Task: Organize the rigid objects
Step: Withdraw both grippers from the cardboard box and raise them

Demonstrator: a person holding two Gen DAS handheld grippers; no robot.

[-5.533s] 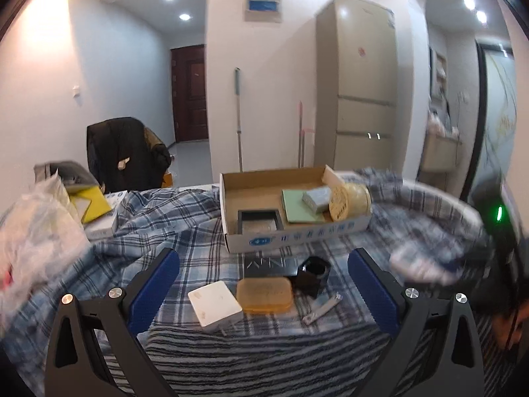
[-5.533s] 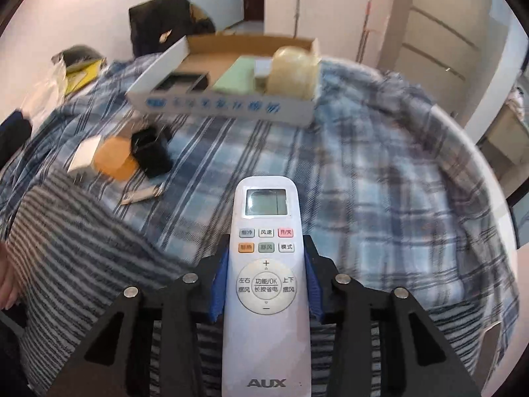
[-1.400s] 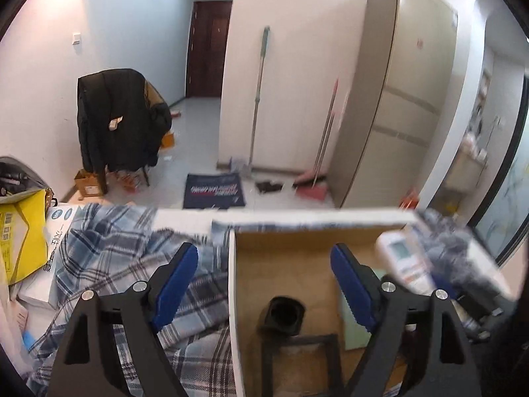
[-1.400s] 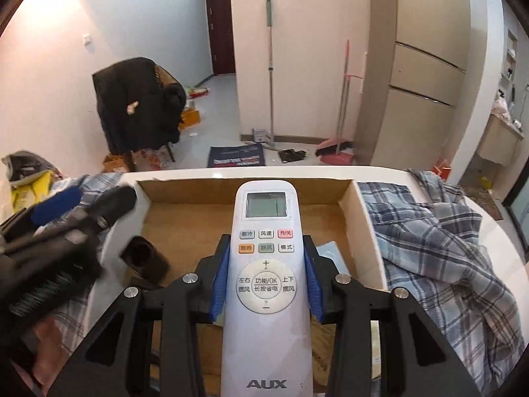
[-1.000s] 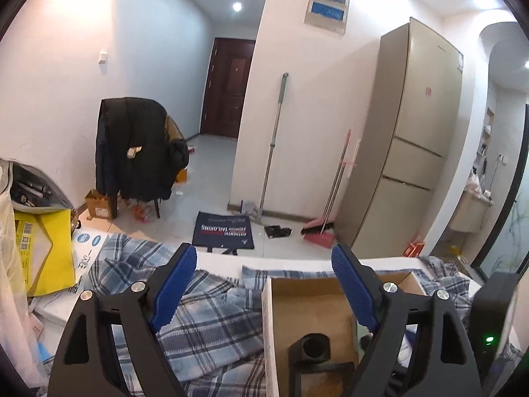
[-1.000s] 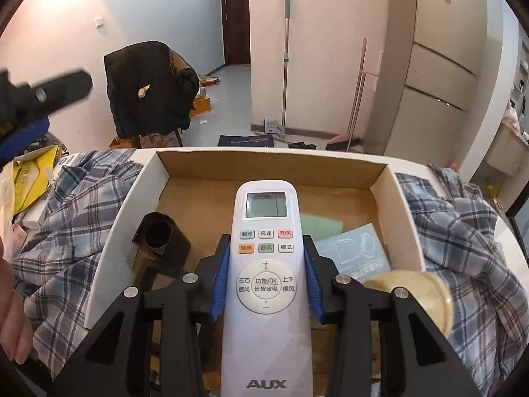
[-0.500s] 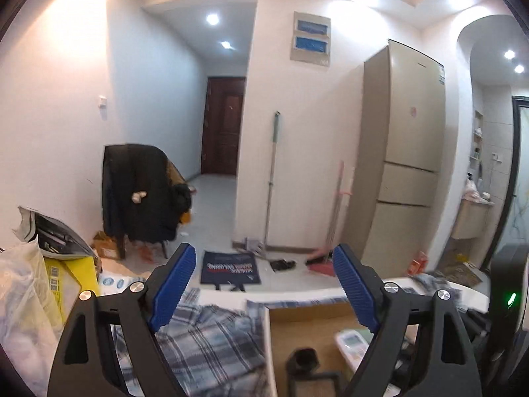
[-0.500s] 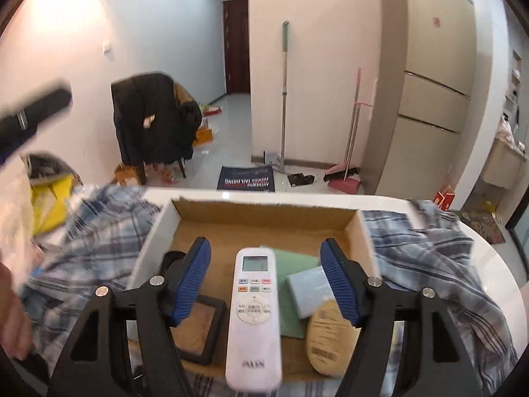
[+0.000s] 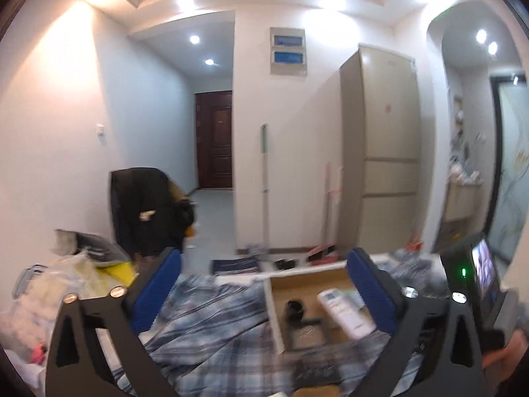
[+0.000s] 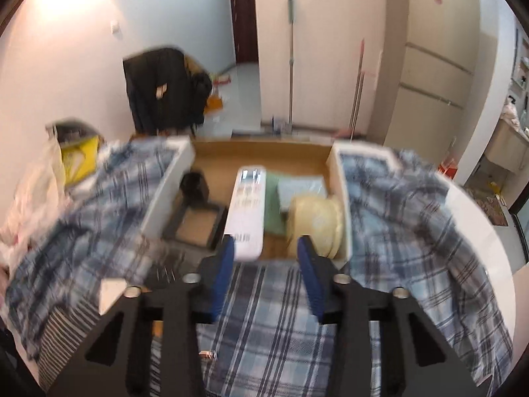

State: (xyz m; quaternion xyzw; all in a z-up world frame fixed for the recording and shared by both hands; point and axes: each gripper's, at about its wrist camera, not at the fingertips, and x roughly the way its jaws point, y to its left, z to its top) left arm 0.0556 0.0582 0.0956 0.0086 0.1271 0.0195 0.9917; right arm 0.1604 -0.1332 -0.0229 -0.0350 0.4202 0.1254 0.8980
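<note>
A white remote (image 10: 248, 205) lies lengthwise in the open cardboard box (image 10: 337, 198), between a black cup (image 10: 195, 185) with a black frame (image 10: 198, 225) and a green card (image 10: 272, 205). A pale yellow round lid (image 10: 314, 221) leans in the box's near right corner. My right gripper (image 10: 266, 254) hangs just before the box's near wall, its jaws closing with nothing between them. My left gripper (image 9: 264, 287) is held high and back from the table, its jaws opening wide around nothing. Beyond it sit the box (image 9: 274, 297), remote (image 9: 345, 312) and cup (image 9: 294, 307).
Plaid cloth (image 10: 413, 231) covers the round table. A white square block (image 10: 110, 292) and a dark flat item (image 10: 165, 264) lie near left of the box. Plastic bags (image 9: 49, 297) pile at the left. A coat-draped chair (image 9: 145, 211), a mop and a fridge (image 9: 380, 152) stand behind.
The right gripper let go of the remote in the box, backed away and narrowed again. The left gripper rose and drew back from the box, spreading wider.
</note>
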